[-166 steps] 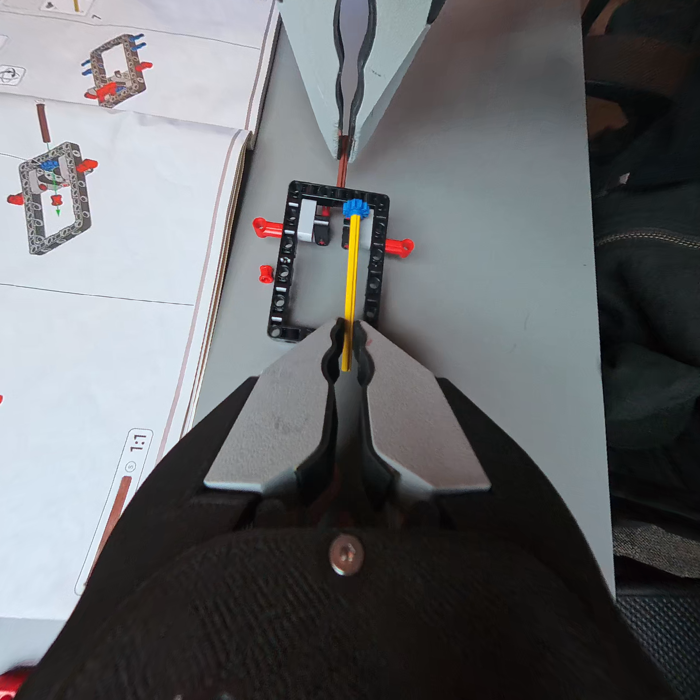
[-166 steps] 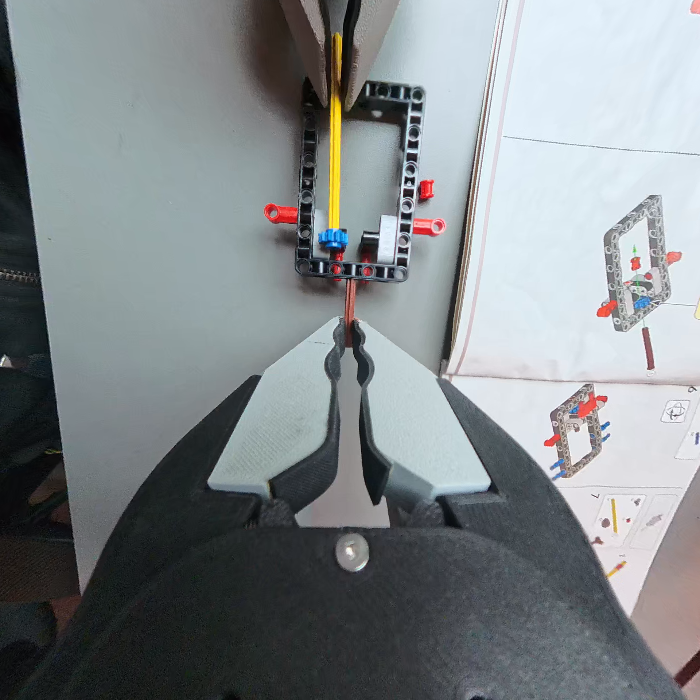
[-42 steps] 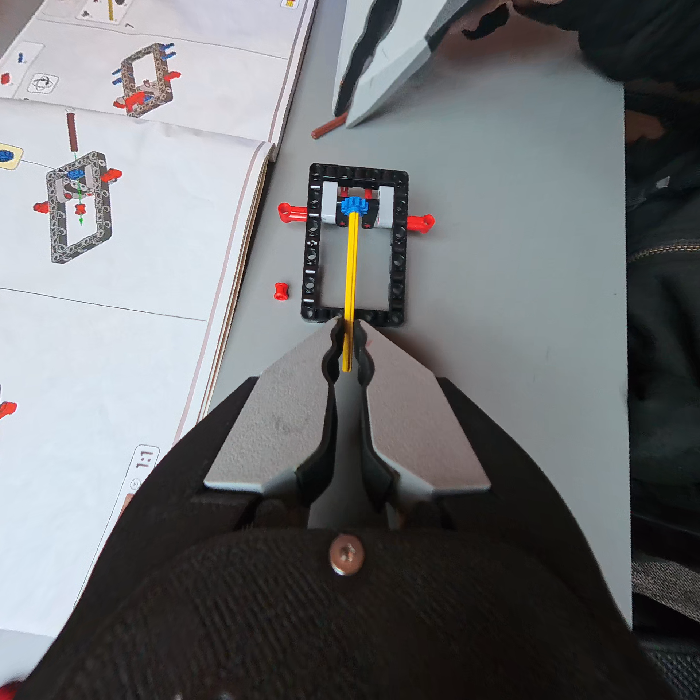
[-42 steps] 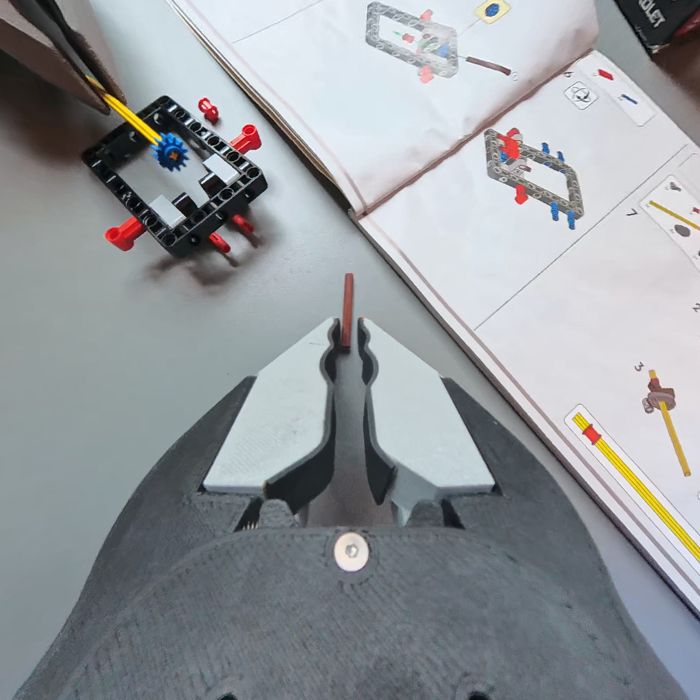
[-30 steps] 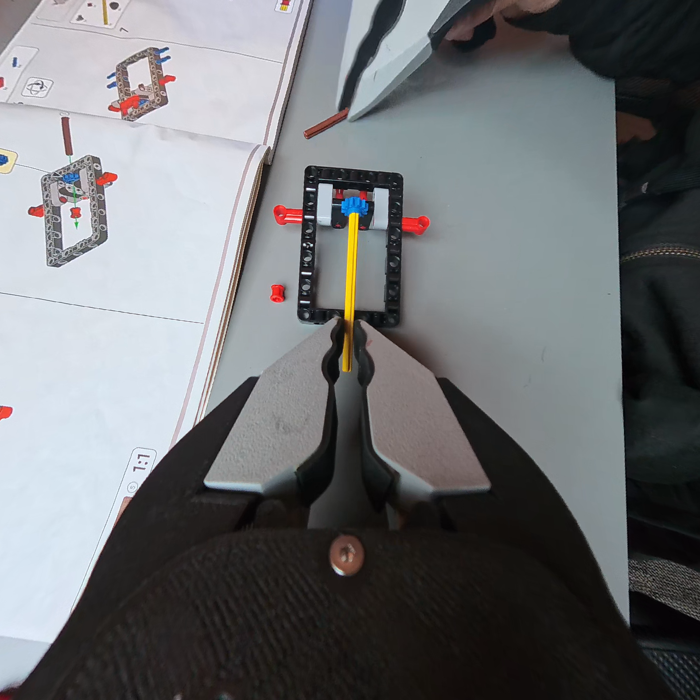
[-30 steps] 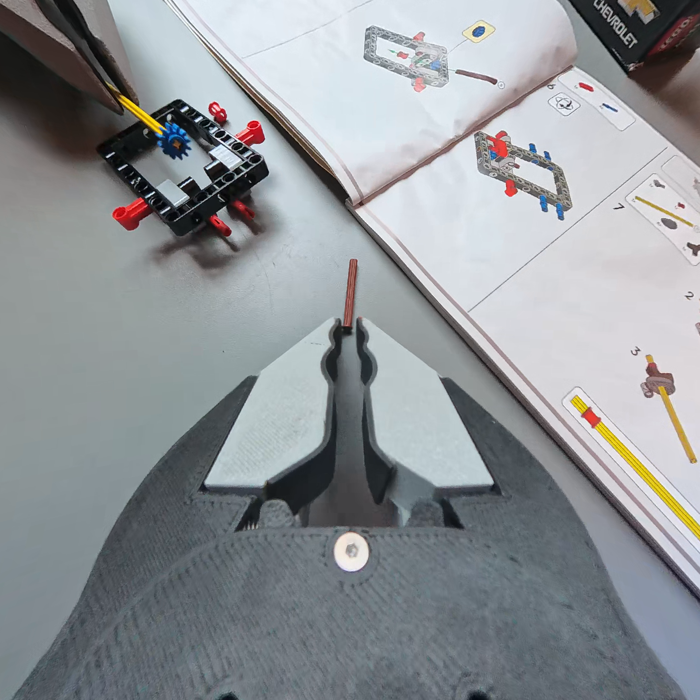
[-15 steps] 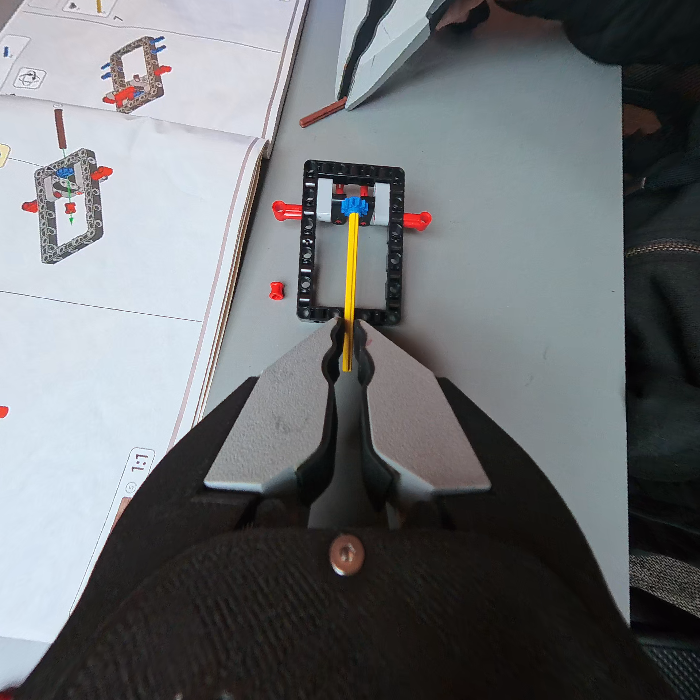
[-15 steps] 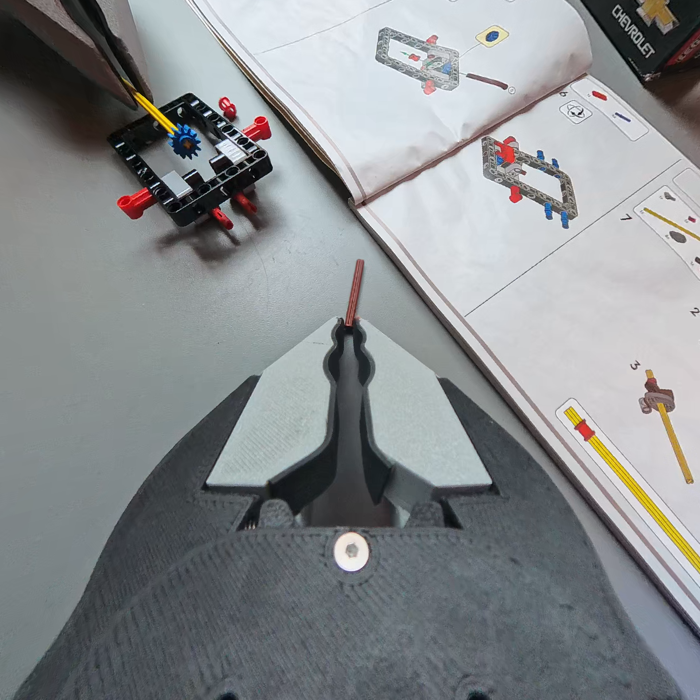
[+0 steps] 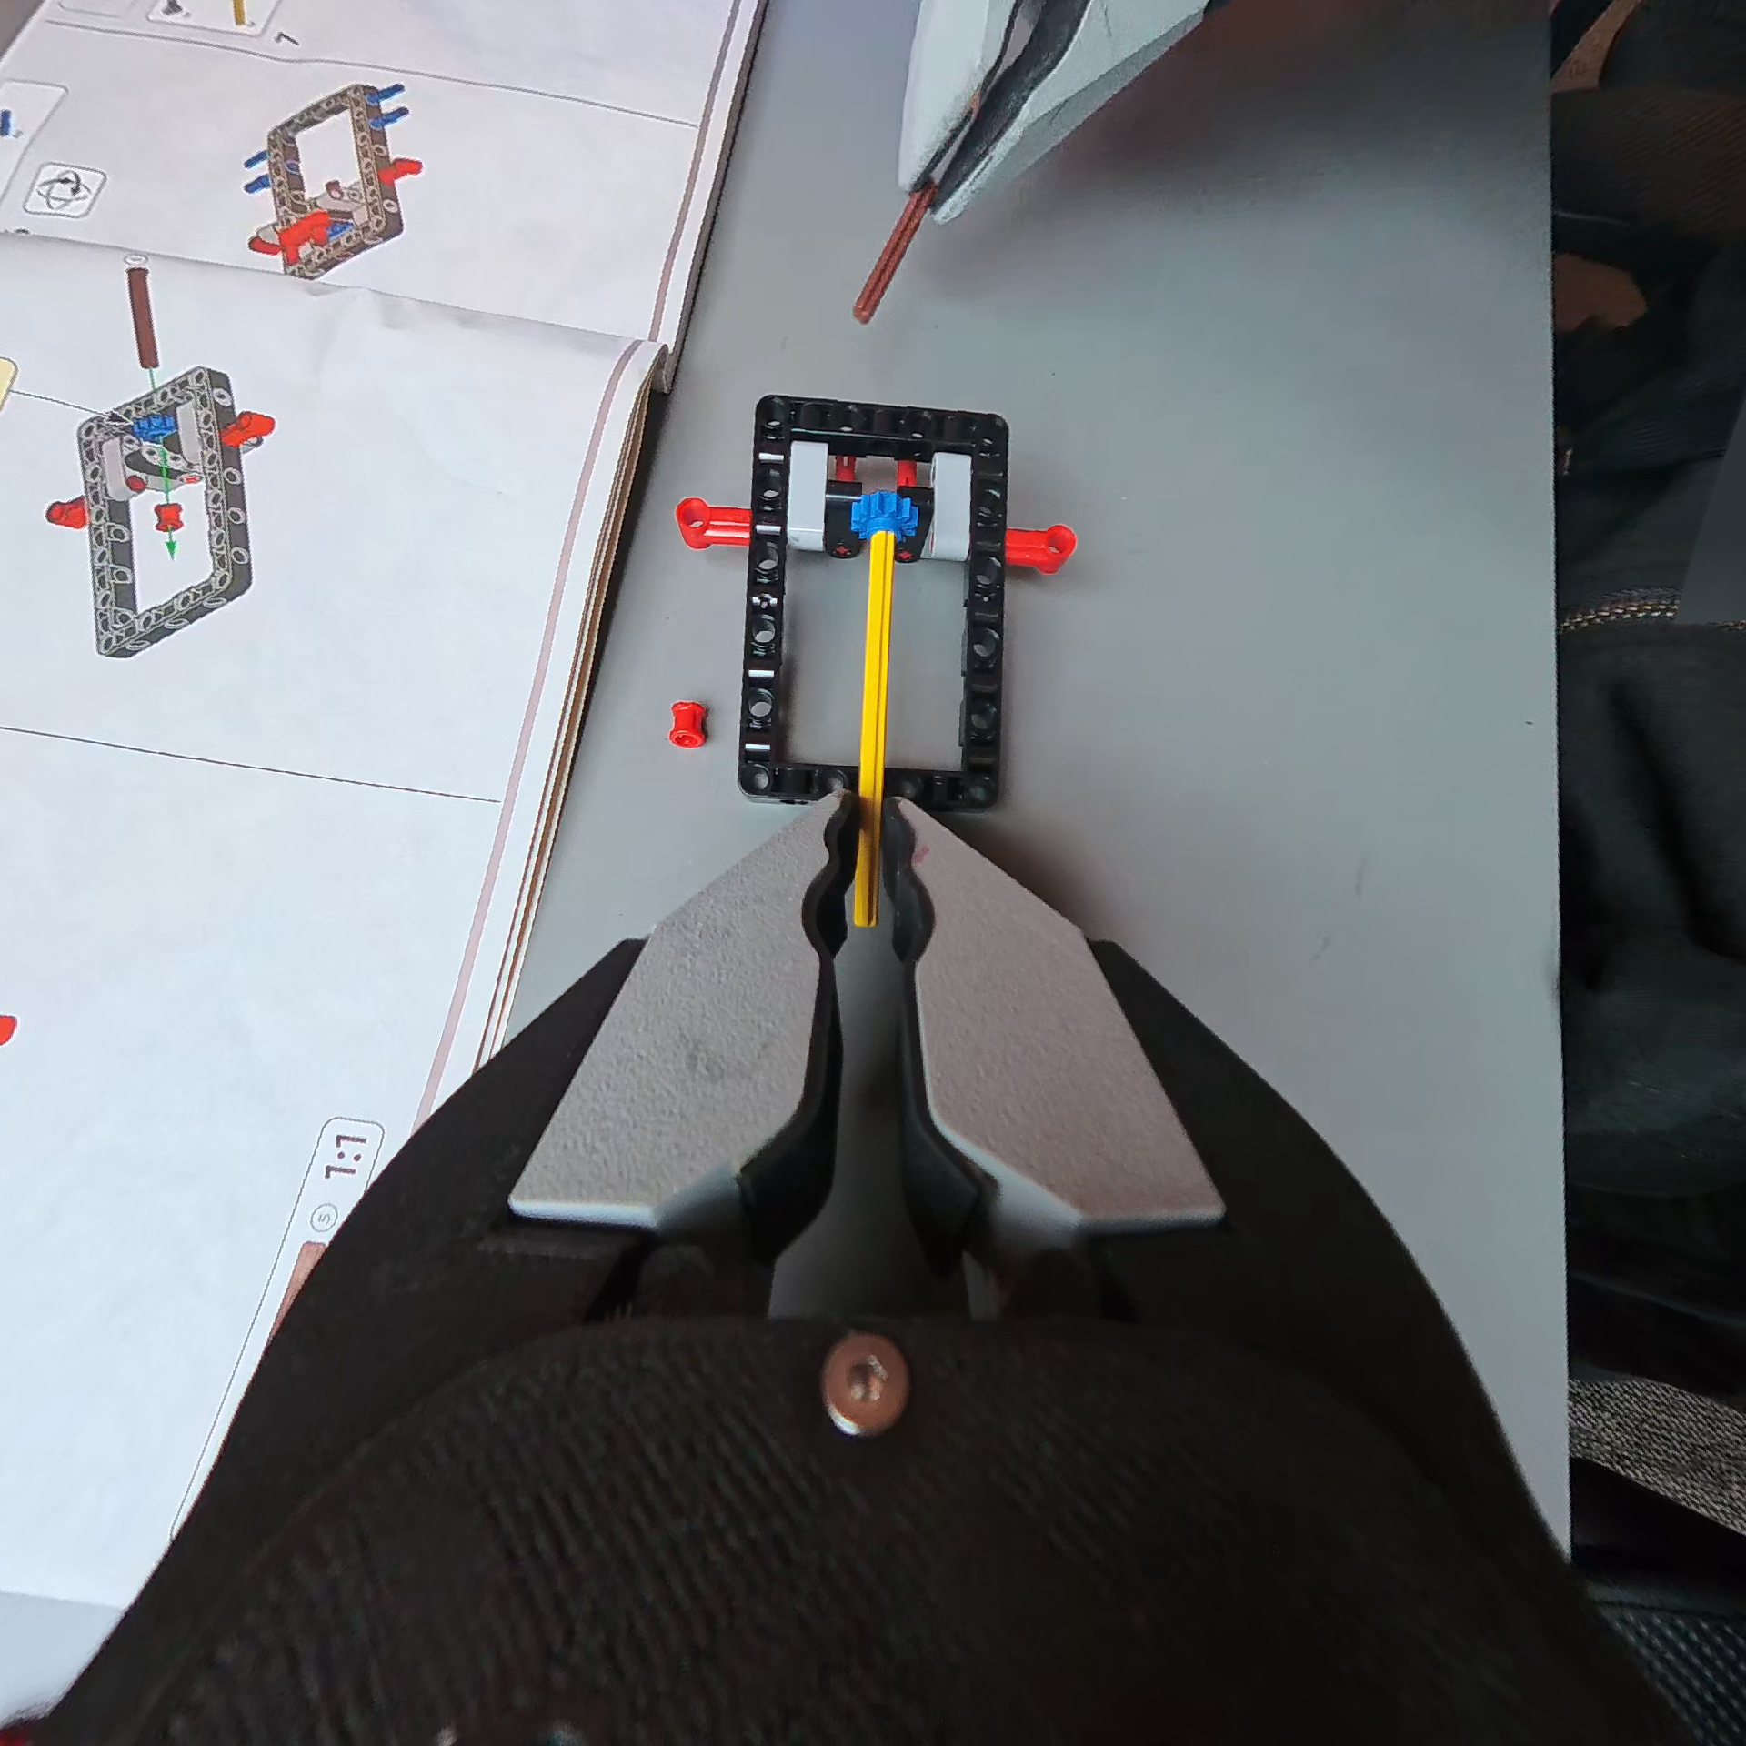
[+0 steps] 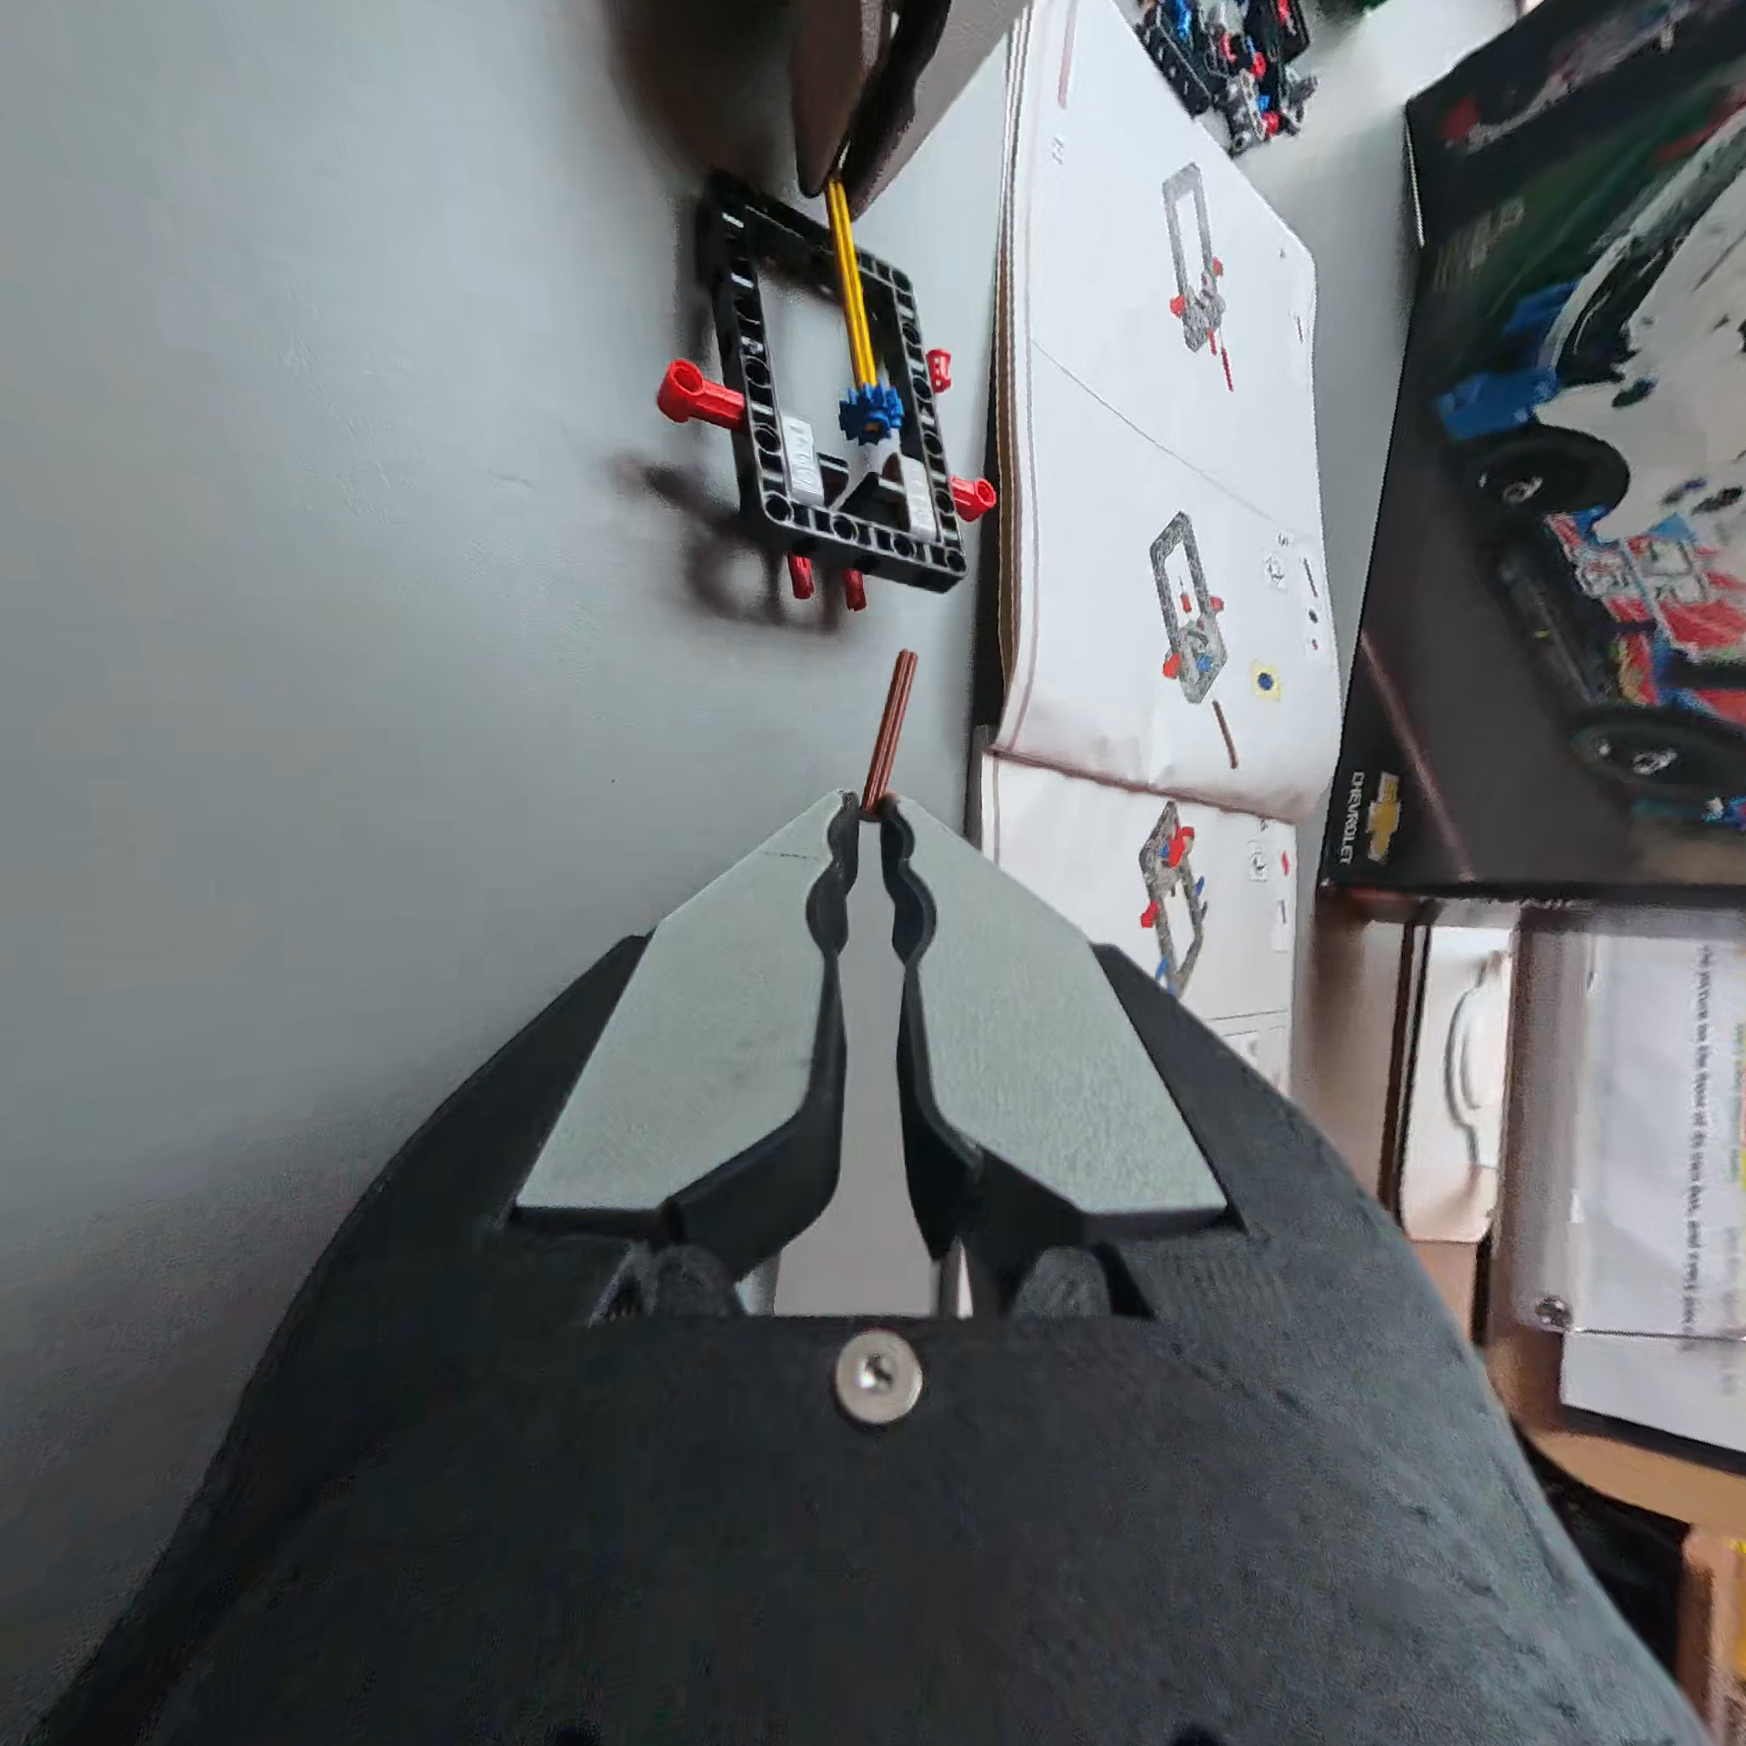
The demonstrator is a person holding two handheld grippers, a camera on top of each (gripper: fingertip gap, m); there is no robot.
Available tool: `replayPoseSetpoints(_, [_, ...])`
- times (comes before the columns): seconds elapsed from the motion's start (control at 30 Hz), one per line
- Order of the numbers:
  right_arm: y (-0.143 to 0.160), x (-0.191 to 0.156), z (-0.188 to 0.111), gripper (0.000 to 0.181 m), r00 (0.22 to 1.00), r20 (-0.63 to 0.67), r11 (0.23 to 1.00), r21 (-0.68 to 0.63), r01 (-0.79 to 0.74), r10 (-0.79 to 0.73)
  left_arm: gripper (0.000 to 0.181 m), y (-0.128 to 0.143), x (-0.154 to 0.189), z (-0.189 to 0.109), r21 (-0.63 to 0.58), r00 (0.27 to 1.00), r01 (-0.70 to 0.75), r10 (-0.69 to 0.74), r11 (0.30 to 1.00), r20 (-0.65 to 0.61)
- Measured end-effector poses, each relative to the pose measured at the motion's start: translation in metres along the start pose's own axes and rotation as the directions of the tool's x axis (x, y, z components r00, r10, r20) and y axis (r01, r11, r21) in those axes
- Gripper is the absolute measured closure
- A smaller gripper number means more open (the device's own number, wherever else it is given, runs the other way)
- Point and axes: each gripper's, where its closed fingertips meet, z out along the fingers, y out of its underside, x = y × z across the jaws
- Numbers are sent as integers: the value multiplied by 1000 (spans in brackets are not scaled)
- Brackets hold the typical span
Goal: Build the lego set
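Note:
A black rectangular lego frame (image 9: 767, 605) lies on the grey table (image 9: 1275, 661), with grey connectors, red pins on both sides and a blue gear (image 9: 884, 515) inside its far end. My left gripper (image 9: 867, 813) is shut on a yellow axle (image 9: 875, 680) that runs over the frame and carries the gear. My right gripper (image 10: 869, 805) is shut on a brown axle (image 10: 892, 727), held just short of the frame (image 10: 756, 397). It also shows in the left wrist view (image 9: 931, 203), with the brown axle (image 9: 888, 260) pointing down toward the frame.
An open instruction booklet (image 9: 312, 586) lies left of the frame. A small red bush (image 9: 688, 724) lies loose between booklet and frame. In the right wrist view the set's box (image 10: 1549, 472) lies beyond the booklet (image 10: 1153, 472). The table's right edge (image 9: 1554, 850) borders dark fabric. My right fingertips sit around 15 cm from my left ones.
My right gripper has lifted the brown axle off the table and swung round, so it now points at the frame's end. My left gripper and the yellow axle have hardly moved.

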Motion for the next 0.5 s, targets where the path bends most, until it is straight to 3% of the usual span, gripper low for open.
replayPoseSetpoints(0.3, [-18,0,3,180,958,-23,957,-44,286,-287,179,1,1,1,-8,1000,-1,1,1000,-3])
replayPoseSetpoints(0.5, [-17,-3,7,180,929,-7,927,-69,368,-369,179,1,1,1,-5,1000,-4,4,1000,-4])
